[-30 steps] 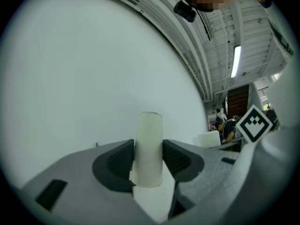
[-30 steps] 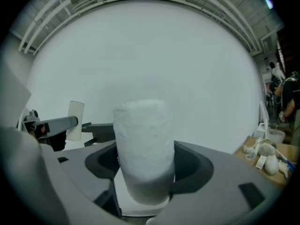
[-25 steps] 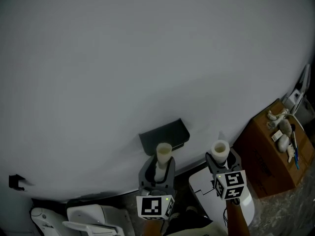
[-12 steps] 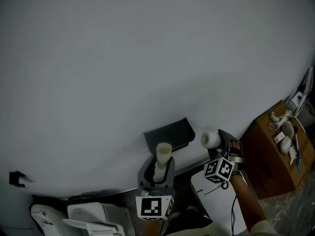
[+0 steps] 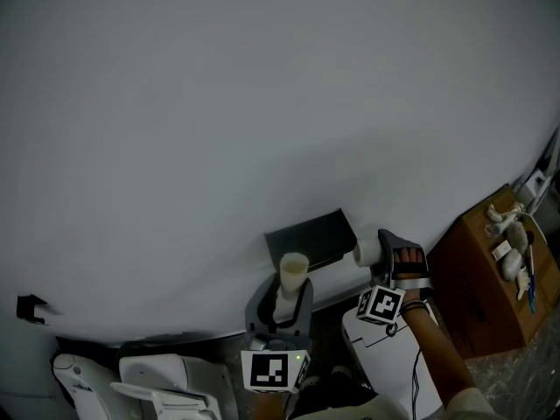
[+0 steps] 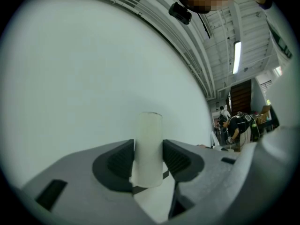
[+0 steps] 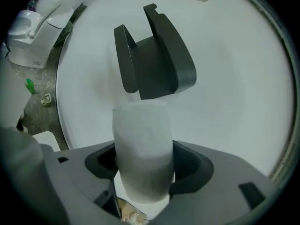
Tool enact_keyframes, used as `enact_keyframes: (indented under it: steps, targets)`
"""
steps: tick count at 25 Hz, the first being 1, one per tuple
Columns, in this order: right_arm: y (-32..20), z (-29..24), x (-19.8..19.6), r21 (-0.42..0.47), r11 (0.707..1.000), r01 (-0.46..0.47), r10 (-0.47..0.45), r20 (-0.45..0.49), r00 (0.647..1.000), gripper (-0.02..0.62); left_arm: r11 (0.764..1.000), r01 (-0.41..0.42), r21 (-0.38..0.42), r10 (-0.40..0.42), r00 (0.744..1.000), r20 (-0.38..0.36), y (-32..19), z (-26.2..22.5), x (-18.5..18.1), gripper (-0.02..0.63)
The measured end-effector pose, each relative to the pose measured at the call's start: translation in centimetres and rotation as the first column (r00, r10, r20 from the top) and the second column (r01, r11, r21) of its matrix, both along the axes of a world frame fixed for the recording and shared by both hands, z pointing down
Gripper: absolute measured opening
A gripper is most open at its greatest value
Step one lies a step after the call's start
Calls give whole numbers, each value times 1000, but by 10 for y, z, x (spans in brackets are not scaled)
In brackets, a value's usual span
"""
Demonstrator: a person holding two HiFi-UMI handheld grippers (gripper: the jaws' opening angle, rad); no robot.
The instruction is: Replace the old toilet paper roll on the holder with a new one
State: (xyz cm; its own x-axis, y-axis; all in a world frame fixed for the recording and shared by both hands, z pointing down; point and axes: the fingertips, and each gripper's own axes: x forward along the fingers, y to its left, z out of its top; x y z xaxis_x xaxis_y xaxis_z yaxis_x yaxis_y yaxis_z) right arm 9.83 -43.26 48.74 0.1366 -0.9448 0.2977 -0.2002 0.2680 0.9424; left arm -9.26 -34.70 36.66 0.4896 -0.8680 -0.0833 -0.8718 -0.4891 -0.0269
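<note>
A black holder [image 5: 311, 240] is fixed to the white wall, and its two arms [image 7: 152, 55] stand bare in the right gripper view. My left gripper [image 5: 282, 303] is shut on a thin cream cardboard tube [image 5: 293, 274], held upright just below the holder. The tube [image 6: 149, 149] sits pinched between both pads. My right gripper [image 5: 380, 252] is shut on a fuller white paper roll [image 5: 367, 251] that lies sideways just right of the holder. In the right gripper view this roll [image 7: 143, 153] fills the jaws, with the holder right beyond it.
A brown cardboard box [image 5: 477, 291] with small white items on top stands at the right. A white toilet [image 5: 149, 383] is at the lower left, a white lid-like surface [image 5: 372, 344] lies below the right gripper, and a small black fitting [image 5: 29, 307] is on the wall at far left.
The right gripper has rolled over, turning its white roll from upright to sideways, and has shifted left and up toward the holder. The left gripper and its tube have stayed put.
</note>
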Motion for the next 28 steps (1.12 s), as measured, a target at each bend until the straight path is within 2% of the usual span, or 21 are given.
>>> enact_keyframes:
  steps: [8,13,18,22,28]
  targets:
    - [-3,9,-33,-4,998,62,-62,0,998,321,998,64,17,-64,997,31,4,-3,-26,195]
    - [-1,10,-57,17,996,82,-82,11,997,321,995,99,2,-99,995,-2,11,-12,-40,193]
    - [1,8,-83,48,992,115,-114,-6,993,321,989,145,32,-145,989,13,19,-16,-63,194]
    - [2,5,-94,79,991,105,-107,12,994,321,984,173,31,-174,984,25,27,-16,-76,194]
    - [7,4,-123,116,978,175,-170,-46,984,321,977,212,9,-212,977,9,38,-14,-93,194]
